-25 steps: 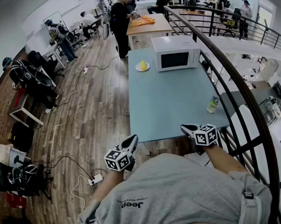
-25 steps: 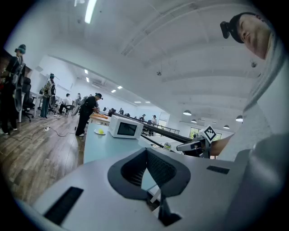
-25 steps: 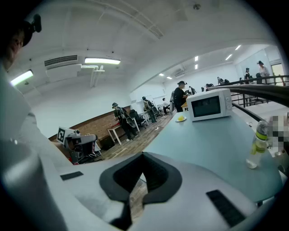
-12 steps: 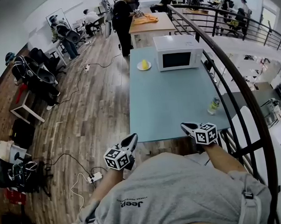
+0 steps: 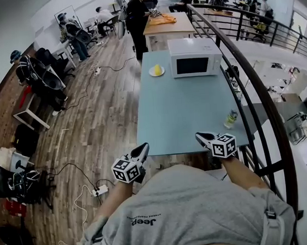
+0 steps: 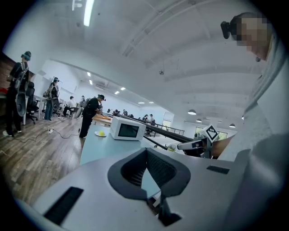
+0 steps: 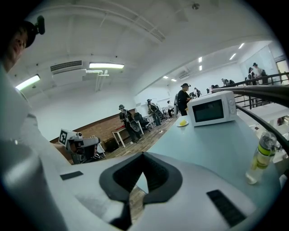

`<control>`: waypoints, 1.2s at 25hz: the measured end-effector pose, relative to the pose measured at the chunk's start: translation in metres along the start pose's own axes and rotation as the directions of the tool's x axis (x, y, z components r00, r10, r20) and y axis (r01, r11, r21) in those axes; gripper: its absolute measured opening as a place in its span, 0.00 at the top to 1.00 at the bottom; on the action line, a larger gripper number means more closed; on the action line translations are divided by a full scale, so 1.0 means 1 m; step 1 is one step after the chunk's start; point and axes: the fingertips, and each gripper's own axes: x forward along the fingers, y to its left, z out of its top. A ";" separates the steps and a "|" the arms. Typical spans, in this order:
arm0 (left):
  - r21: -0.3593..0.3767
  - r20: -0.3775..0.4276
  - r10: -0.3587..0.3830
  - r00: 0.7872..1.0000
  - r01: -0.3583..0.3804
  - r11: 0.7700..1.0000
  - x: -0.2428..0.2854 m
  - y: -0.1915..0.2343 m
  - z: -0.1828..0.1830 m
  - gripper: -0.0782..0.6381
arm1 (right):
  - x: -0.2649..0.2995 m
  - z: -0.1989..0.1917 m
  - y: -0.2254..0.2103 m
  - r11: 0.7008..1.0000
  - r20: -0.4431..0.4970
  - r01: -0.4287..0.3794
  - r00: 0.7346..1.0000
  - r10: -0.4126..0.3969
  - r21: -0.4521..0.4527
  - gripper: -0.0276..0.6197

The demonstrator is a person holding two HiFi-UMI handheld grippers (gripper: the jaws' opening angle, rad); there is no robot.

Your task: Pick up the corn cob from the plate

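The yellow corn cob (image 5: 156, 69) lies on a small white plate (image 5: 156, 73) at the far end of the light blue table (image 5: 183, 113), left of the microwave. It also shows small and distant as the corn cob (image 6: 102, 132) and the corn cob (image 7: 182, 122). My left gripper (image 5: 143, 148) hovers over the floor just off the table's near left corner. Its jaws are shut with nothing in them. My right gripper (image 5: 200, 137) is at the near edge, also shut and empty. Both are far from the plate.
A white microwave (image 5: 193, 57) stands at the far end beside the plate. A plastic bottle (image 5: 230, 118) stands near the table's right edge. A black railing (image 5: 253, 84) runs along the right. People, chairs and cables (image 5: 86, 97) are on the wooden floor at the left.
Both grippers and I have drifted a little forward, toward the table's near edge. Both sets of jaws look the same as before.
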 end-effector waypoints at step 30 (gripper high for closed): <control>-0.030 -0.024 -0.006 1.000 0.005 1.000 0.096 0.123 0.022 0.87 | 0.137 0.059 -0.074 0.997 -0.002 -0.073 0.997 0.073 0.022 0.93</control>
